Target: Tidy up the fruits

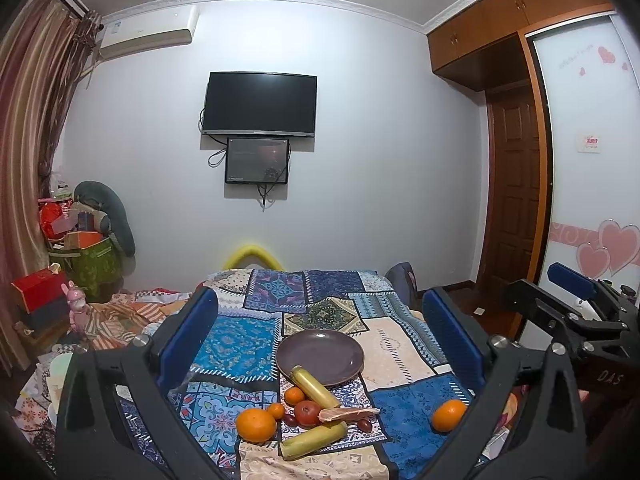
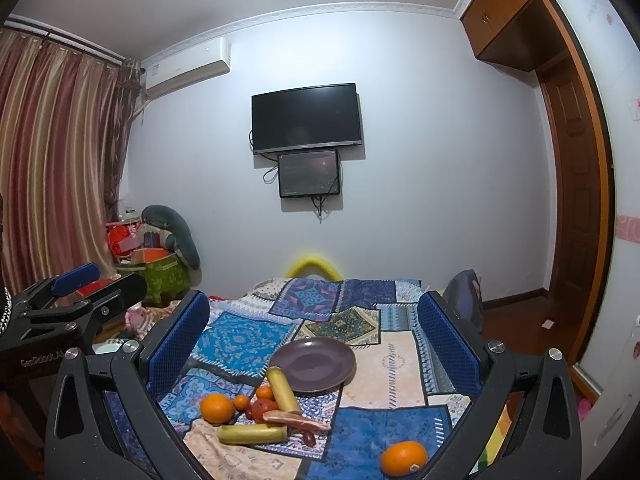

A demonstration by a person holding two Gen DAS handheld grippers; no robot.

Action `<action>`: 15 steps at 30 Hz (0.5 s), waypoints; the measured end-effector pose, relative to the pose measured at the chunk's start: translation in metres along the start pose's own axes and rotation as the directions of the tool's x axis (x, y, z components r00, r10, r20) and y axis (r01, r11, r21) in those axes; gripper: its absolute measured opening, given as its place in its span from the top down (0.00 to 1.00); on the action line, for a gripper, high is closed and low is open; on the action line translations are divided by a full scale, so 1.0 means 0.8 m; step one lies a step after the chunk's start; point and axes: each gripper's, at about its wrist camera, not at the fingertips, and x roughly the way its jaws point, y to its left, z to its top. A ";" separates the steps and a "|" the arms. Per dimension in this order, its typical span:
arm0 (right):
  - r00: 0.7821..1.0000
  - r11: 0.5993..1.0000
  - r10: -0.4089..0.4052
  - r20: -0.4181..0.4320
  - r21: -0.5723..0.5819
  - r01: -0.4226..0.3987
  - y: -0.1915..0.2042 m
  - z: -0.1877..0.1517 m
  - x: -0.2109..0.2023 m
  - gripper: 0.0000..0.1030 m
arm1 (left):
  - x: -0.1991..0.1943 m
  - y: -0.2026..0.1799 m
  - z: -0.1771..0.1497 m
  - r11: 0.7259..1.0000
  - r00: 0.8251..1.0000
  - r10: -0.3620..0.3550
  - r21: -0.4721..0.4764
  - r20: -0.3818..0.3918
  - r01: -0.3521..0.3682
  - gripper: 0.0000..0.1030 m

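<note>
Left hand-held gripper and right hand-held gripper: both released, empty, above the fruit. Round dark purple plate empty on patchwork bedspread; lone round orange sits apart. Soft bedding risks fruit rolling away.

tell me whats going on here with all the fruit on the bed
A person holds two grippers above a patchwork cloth, both open and empty. Nothing has been picked up: the dark plate is bare. Most fruit sits bunched just in front of it, including a large orange, an apple and two yellow bananas. Another orange lies apart, nearest the right gripper.
</note>
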 end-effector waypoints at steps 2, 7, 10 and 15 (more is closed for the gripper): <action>1.000 1.000 -0.001 0.002 0.000 0.001 0.000 0.000 -0.001 0.00 | 0.000 0.002 0.000 1.000 1.000 0.001 -0.002 0.001 -0.001 0.00; 1.000 1.000 -0.002 0.001 0.004 0.002 -0.001 0.000 -0.001 0.00 | 0.001 0.003 -0.001 1.000 1.000 0.003 -0.005 0.002 -0.003 0.00; 1.000 1.000 -0.002 0.001 0.002 0.002 -0.001 0.000 -0.001 0.00 | 0.002 0.004 -0.002 1.000 1.000 0.001 -0.006 0.001 -0.001 0.00; 1.000 1.000 0.001 0.002 -0.001 -0.001 0.000 0.001 -0.003 0.00 | 0.002 0.007 -0.004 1.000 1.000 -0.003 -0.010 -0.003 0.003 0.00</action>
